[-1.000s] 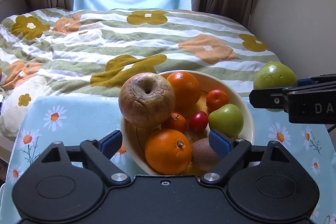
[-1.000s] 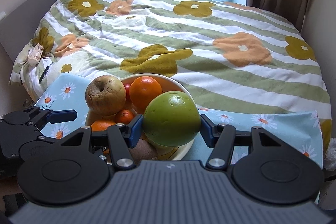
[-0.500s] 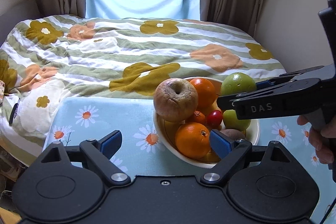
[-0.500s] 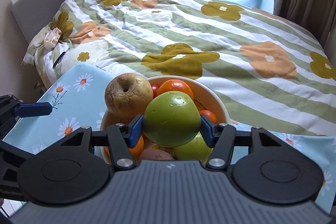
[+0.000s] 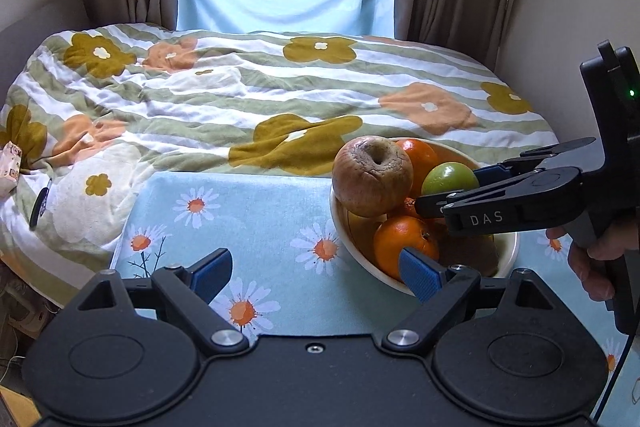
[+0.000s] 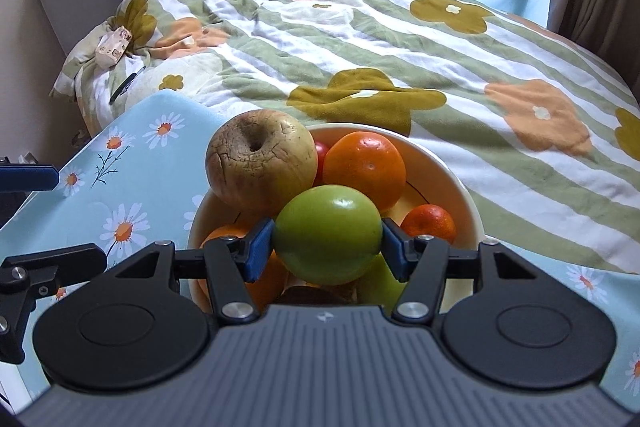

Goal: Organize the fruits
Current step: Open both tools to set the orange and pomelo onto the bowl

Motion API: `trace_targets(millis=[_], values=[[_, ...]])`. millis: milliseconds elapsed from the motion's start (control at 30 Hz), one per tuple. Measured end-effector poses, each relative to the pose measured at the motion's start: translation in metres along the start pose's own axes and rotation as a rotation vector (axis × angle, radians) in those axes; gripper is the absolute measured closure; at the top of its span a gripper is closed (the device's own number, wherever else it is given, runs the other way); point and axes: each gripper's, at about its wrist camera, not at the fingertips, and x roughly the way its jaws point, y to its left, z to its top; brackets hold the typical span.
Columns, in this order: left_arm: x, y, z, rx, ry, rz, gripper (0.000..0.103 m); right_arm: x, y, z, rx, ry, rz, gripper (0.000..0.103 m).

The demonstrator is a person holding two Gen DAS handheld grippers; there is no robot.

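A cream bowl [image 5: 508, 251] [image 6: 452, 171] on the daisy-print table holds a big brown wrinkled apple [image 5: 372, 175] [image 6: 260, 159], oranges [image 5: 404, 241] [image 6: 364, 171], a small mandarin [image 6: 429, 223] and other fruit. My right gripper [image 6: 327, 247] is shut on a green apple [image 6: 328, 235] [image 5: 450, 178] and holds it just above the fruit in the bowl. My left gripper [image 5: 316, 269] is open and empty, low over the table to the left of the bowl.
The table has a light blue daisy cloth [image 5: 248, 223]. Behind it lies a bed with a striped flower duvet [image 5: 280, 95]. A small carton [image 6: 113, 46] and a pen [image 6: 127, 83] lie on the bed's left side. Curtains and a wall stand behind.
My right gripper has carried the green apple leftward and down over the bowl. My left gripper has pulled back and to the left, away from the bowl.
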Motion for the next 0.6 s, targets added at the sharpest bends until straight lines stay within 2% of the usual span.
trace_targets(millis=[67,133,167,433,600], values=[[-0.001,0.002,-0.001,0.004,0.002,-0.003,0.01,-0.003,0.003,0.0,-0.017,-0.025,-0.02,0.021],[-0.001,0.001,-0.002,0.008,0.002,-0.005,0.01,-0.006,0.006,-0.001,-0.027,-0.04,-0.051,0.002],[-0.003,0.0,-0.003,0.011,0.0,-0.005,0.01,-0.009,0.007,-0.002,-0.028,-0.052,-0.06,0.0],[-0.018,-0.003,-0.004,0.023,-0.033,-0.014,0.01,-0.036,0.012,-0.005,-0.015,-0.081,-0.075,0.0],[-0.042,-0.006,-0.003,0.025,-0.083,-0.023,0.01,-0.075,0.017,-0.005,-0.001,-0.12,-0.103,0.0]])
